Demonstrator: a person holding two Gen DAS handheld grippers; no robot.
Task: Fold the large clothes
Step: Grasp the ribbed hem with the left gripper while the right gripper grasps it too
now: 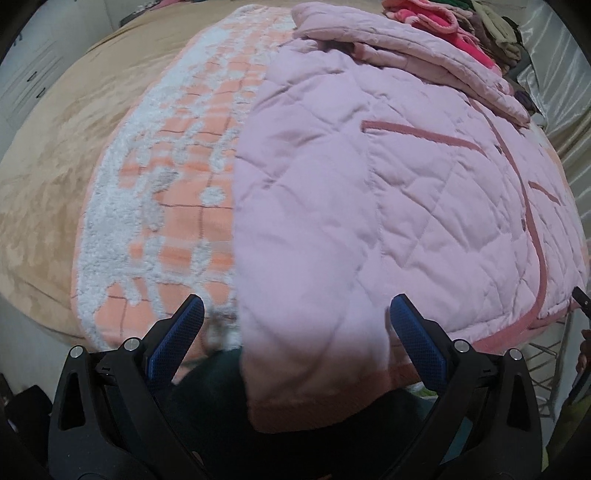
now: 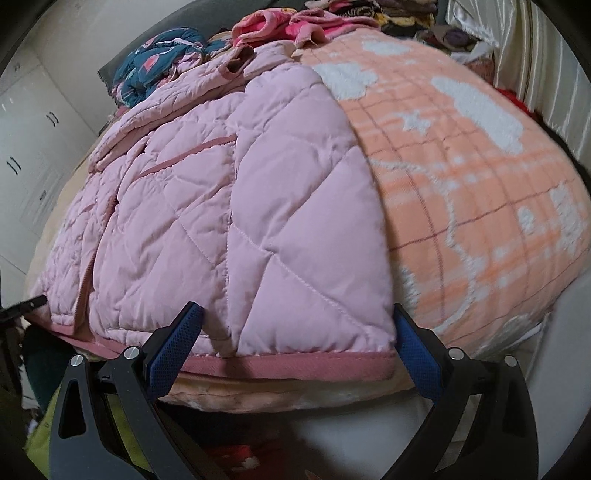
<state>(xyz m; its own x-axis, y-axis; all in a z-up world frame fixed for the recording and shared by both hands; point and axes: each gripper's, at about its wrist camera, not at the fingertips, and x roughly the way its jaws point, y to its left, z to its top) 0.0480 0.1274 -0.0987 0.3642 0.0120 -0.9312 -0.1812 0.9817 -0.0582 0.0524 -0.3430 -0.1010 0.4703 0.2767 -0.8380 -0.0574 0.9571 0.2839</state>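
Note:
A pink quilted jacket [image 1: 388,184] lies spread on a bed, front up, with darker pink trim along its hem and pockets. In the left wrist view its near left part hangs over the bed's edge between my open left gripper [image 1: 297,314]. A sleeve [image 1: 406,48] is folded across its far end. In the right wrist view the jacket [image 2: 221,203] fills the left half. Its hem corner [image 2: 295,363] lies between the blue pads [image 2: 417,350] of my open right gripper [image 2: 295,321], apart from both.
An orange and white checked blanket [image 1: 166,177] covers the bed under the jacket and shows in the right wrist view [image 2: 461,184]. Piled clothes [image 2: 295,22] sit at the far end. White cupboards [image 2: 29,147] stand at the left.

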